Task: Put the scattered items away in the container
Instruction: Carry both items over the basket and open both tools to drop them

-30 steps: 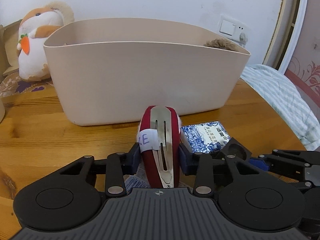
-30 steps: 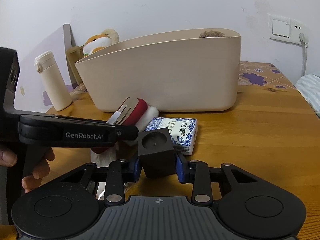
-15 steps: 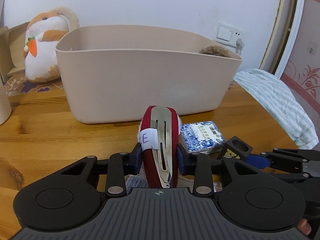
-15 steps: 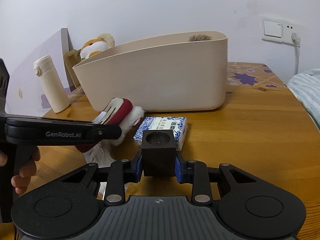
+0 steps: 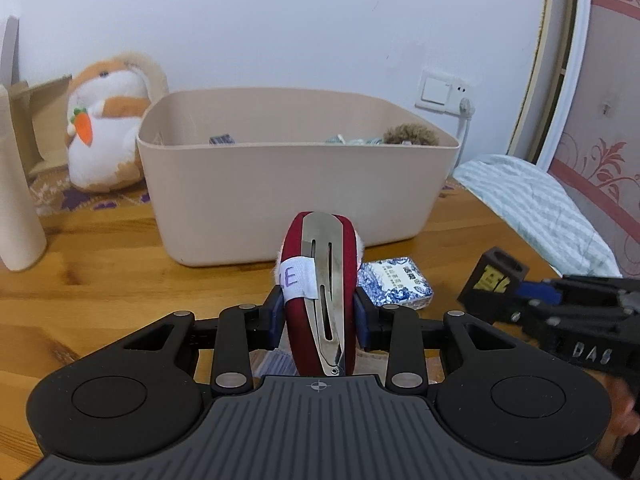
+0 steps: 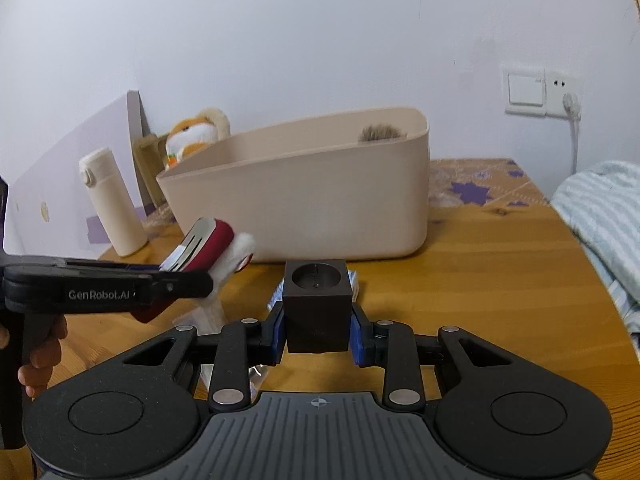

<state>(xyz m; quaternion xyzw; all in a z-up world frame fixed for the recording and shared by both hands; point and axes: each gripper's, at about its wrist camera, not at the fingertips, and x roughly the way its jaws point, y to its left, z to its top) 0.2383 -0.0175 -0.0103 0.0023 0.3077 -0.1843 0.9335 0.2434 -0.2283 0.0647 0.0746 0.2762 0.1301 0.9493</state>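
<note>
The container (image 5: 296,196), a beige plastic tub, stands on the wooden table (image 5: 100,264) in the middle of the left wrist view, above and beyond the fingers. The left gripper (image 5: 319,312) is clamped on a red hair clip (image 5: 320,280), which stands upright between the blue pads with its metal snap plate facing the camera and a white paper label wrapped round its left side. White fluff shows at the clip's edges. Just right of the clip, lower on the table, lies a blue-and-white tissue packet (image 5: 394,282), in front of the tub's near wall.

In the right wrist view, the right gripper (image 6: 318,330) is closed on a dark cube (image 6: 317,304) with a round recess in its top face; the cube sits level between the pads at frame centre. At the left of that frame the left gripper (image 6: 188,280) reaches in from the edge with the hair clip (image 6: 212,244) tilted upward.

Inside the tub, a brown furry item (image 5: 410,134) shows at its right end and small bits peek over the rim. A hamster plush toy (image 5: 106,128) sits at the upper left, behind the tub. A cream bottle (image 6: 112,200) stands at the left, and a striped cloth (image 5: 532,208) lies at the right.
</note>
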